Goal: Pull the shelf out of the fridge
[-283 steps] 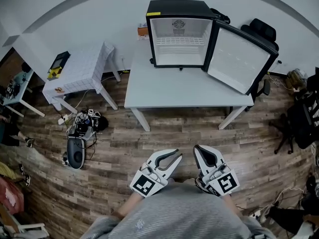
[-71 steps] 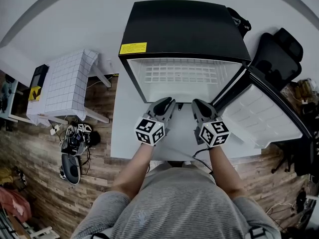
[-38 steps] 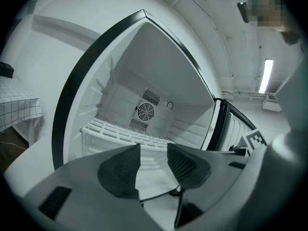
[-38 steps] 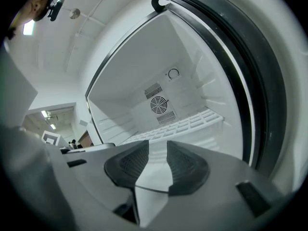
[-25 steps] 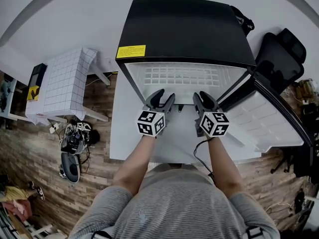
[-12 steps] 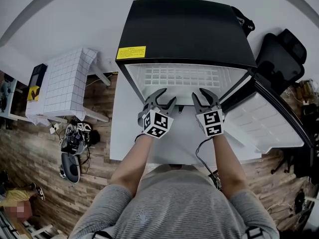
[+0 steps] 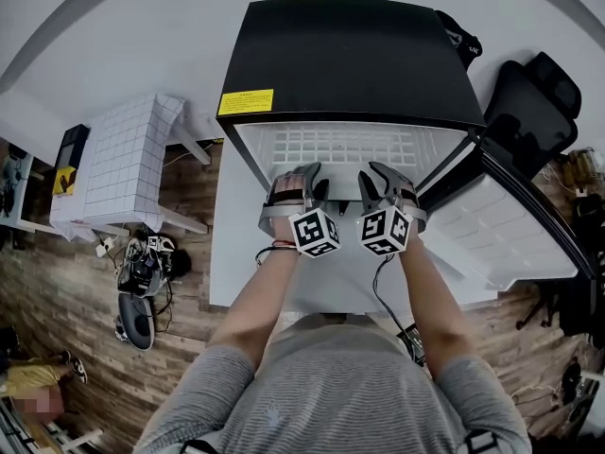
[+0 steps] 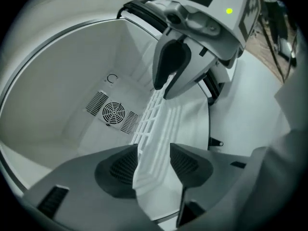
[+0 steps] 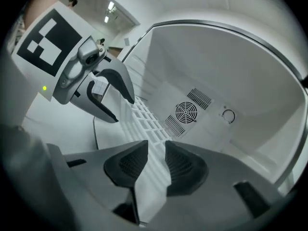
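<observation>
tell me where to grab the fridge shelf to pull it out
Grip the shelf by its solid front lip, coming from the fridge's open front with one jaw above and one below: the lip is a flat, level strip facing you.

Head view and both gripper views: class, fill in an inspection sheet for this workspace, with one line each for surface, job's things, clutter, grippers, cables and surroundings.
Surface: the white table carries the fridge.
Job's things: black fridge, its door swung open to the right; the white grid shelf sits inside, not yet pulled out.
Clutter: nothing seen on the table.
Grippers: the left gripper and right gripper each straddle the shelf's front edge with jaws apart; the right's have just been opening.
Cables: a lead trails from the right gripper; a cable tangle lies on the floor.
Surroundings: wood floor, checked side table, black chair.
</observation>
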The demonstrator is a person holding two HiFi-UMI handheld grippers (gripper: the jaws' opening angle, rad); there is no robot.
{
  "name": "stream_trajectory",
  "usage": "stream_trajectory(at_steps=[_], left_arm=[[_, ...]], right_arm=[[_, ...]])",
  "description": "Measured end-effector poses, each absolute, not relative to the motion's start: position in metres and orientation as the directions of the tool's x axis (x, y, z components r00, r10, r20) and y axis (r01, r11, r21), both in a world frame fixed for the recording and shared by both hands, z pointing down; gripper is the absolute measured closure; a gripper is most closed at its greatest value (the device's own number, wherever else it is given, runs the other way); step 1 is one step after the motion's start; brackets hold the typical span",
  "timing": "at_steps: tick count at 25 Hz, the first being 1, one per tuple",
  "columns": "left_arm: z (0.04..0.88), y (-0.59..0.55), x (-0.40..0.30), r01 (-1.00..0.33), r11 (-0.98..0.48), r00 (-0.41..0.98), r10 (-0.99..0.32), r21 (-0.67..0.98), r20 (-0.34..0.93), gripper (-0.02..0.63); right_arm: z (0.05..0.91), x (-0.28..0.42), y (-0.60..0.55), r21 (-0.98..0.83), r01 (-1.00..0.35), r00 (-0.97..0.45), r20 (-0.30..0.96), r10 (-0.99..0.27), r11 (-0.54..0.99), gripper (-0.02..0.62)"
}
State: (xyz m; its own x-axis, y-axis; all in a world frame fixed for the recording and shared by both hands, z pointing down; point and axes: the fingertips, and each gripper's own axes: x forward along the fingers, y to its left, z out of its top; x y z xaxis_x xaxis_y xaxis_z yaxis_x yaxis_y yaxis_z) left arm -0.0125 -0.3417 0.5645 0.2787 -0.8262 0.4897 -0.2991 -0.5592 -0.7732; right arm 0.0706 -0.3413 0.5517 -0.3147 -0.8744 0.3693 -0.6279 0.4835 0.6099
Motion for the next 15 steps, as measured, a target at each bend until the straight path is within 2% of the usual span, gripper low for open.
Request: stream_trajectory(at_steps=[8,15], left_arm=[[0.568,-0.357,-0.026,-0.177,-0.521,0.162,-0.852,-0.835,0.498,0.408],[0.573,-0.362,-0.027,-0.115,-0.542,0.162,-0.837,-0.832,0.523,0.408]], right_arm=[[0.561,0.074,-0.352,0.765,-0.462,-0.227,0.387,-0.894,0.449,0.480],[0.570,0.076,-0.362,0.775,-0.414,-0.193,0.438,-0.878,0.478,0.480]])
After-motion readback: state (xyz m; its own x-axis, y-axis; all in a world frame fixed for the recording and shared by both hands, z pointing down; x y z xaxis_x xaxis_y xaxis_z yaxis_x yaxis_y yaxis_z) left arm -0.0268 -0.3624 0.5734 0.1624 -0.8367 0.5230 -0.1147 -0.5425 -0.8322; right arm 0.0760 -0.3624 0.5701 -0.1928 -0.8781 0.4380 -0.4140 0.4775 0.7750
